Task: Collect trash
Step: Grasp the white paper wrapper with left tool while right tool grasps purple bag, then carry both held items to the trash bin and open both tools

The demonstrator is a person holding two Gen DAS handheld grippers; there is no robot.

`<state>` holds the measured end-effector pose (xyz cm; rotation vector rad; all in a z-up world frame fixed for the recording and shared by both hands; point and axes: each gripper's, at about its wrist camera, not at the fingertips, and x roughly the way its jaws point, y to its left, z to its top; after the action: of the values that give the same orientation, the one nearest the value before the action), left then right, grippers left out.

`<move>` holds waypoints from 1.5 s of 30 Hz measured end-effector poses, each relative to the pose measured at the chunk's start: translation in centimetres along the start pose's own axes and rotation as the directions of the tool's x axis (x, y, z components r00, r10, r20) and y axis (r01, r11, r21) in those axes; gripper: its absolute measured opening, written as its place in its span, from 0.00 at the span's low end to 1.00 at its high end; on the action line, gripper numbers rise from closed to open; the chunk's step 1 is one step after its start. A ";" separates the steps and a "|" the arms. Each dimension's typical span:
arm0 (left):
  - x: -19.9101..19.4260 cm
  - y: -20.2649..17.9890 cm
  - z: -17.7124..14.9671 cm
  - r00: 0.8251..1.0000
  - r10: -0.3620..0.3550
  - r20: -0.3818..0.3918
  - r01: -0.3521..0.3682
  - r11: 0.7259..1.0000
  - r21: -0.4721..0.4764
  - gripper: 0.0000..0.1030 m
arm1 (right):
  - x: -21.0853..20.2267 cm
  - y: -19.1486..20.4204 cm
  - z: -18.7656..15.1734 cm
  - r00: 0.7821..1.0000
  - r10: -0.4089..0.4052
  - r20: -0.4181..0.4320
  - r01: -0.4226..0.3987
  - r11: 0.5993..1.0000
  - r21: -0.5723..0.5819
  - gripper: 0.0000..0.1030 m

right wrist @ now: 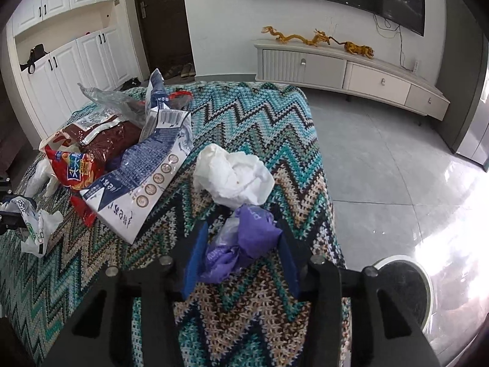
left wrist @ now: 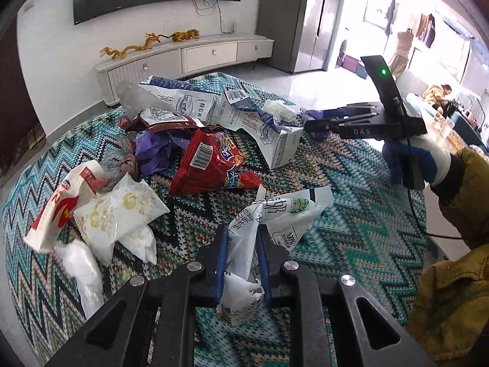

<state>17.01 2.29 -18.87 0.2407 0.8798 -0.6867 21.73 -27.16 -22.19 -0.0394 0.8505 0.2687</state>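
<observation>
My left gripper is shut on a crumpled white plastic wrapper with green print and holds it just above the zigzag table cloth. My right gripper has its blue pads around a crumpled purple wrapper near the table's right edge; the pads touch its sides. A crumpled white tissue lies just beyond it. Other trash lies in a pile: a red snack bag, torn milk cartons, a white bag with gold print.
A round bin stands on the grey floor right of the table. The right gripper and hand show in the left wrist view. A TV cabinet stands by the far wall.
</observation>
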 end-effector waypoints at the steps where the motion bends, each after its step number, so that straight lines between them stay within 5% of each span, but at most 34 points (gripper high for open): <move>1: -0.4 -0.1 -0.1 1.000 0.001 0.011 -0.001 1.000 -0.011 0.17 | -0.4 0.0 -0.2 1.000 0.002 0.004 -0.002 1.000 0.004 0.32; 17: -8.7 -2.4 -1.2 0.975 0.101 0.199 -0.075 0.988 -0.133 0.16 | -9.2 4.7 -2.4 0.988 0.100 0.119 -0.098 0.995 -0.025 0.28; 25: -9.1 -5.7 3.5 0.967 0.098 0.236 -0.074 0.991 -0.110 0.16 | -15.3 1.0 -4.5 0.974 0.035 0.222 -0.045 0.998 0.041 0.28; 33: -0.3 -14.4 13.8 0.986 -0.060 0.157 0.059 0.998 0.007 0.16 | -17.7 -11.1 -9.4 0.965 -0.144 0.220 0.087 0.965 0.248 0.29; 38: 9.9 -20.6 19.8 0.991 -0.126 0.043 0.125 0.991 0.041 0.16 | -14.7 -18.8 -13.0 0.967 -0.207 0.149 0.136 0.913 0.384 0.29; 45: 23.7 -26.5 23.2 0.981 -0.162 -0.106 0.163 0.987 0.001 0.16 | -8.7 -24.9 -15.9 0.976 -0.212 0.049 0.165 0.867 0.470 0.31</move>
<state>25.00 -39.40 -20.61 0.2166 1.0049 -0.8360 10.79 -55.36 -27.94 0.3363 0.7868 -0.1234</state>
